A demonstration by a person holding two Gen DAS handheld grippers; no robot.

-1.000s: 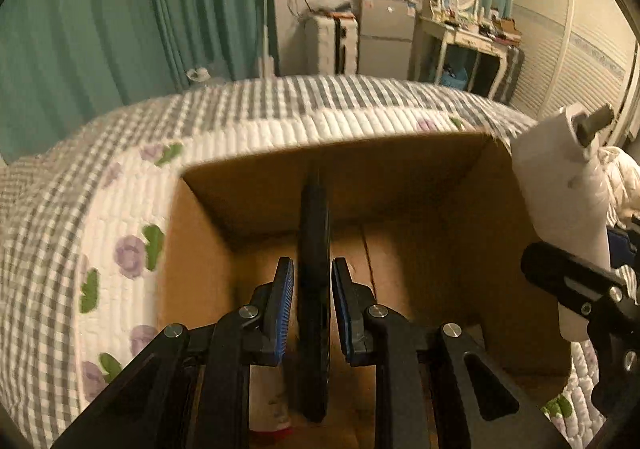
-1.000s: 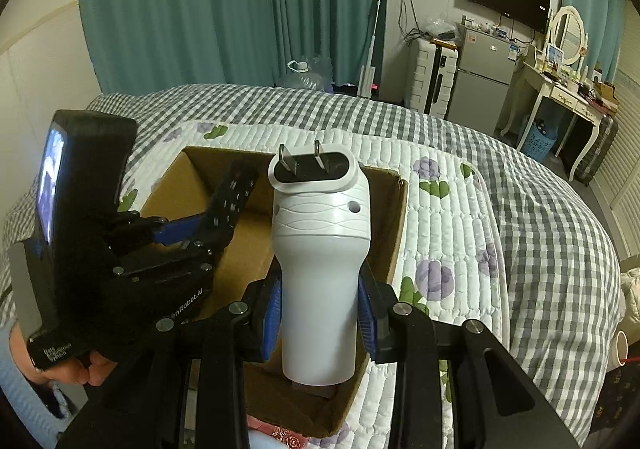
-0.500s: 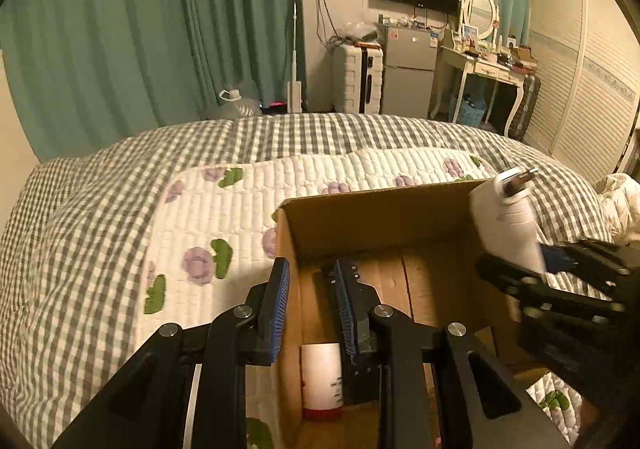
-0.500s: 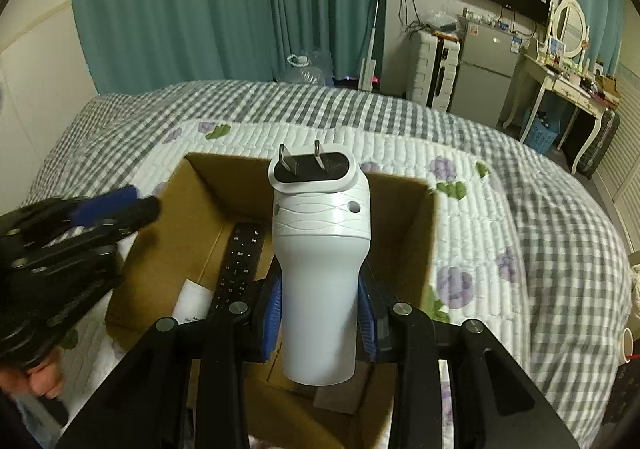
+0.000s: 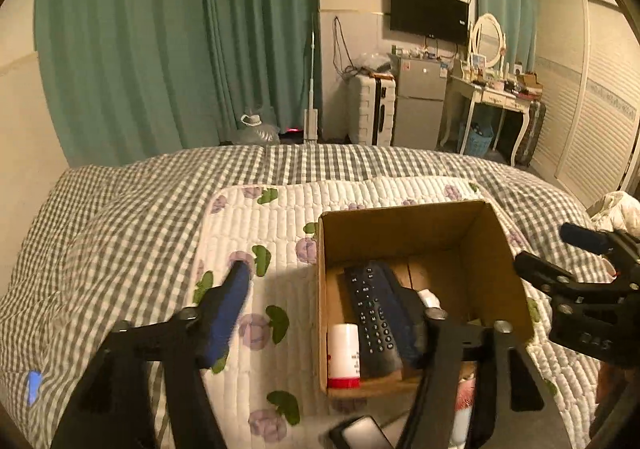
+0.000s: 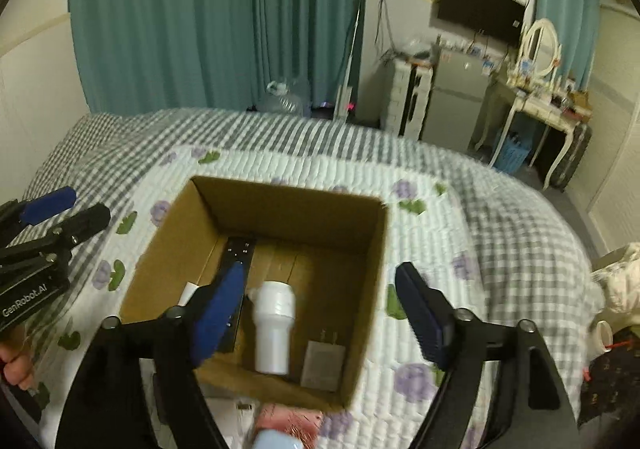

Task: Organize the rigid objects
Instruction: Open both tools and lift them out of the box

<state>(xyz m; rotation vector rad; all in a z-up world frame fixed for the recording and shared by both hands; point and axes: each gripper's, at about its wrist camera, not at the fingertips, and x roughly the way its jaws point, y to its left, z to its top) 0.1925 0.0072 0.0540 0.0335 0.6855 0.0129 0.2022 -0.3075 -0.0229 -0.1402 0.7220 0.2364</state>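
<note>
Both the left gripper (image 5: 320,309) and the right gripper (image 6: 320,313) stand wide and hold nothing. The white plug device (image 6: 274,325) lies in the cardboard box (image 6: 372,249), below the right fingers, beside the remote (image 5: 372,317). This placing step looks finished; the next move is probably to reach for another object outside the box.

My left hand-held gripper (image 5: 316,313) and right hand-held gripper (image 6: 328,313) are matte black frames with silver screw heads and ribbed blue pads (image 6: 424,325), white "GenRobot.AI" lettering on one, my bare fingers (image 6: 16,363) pinkish.
</note>
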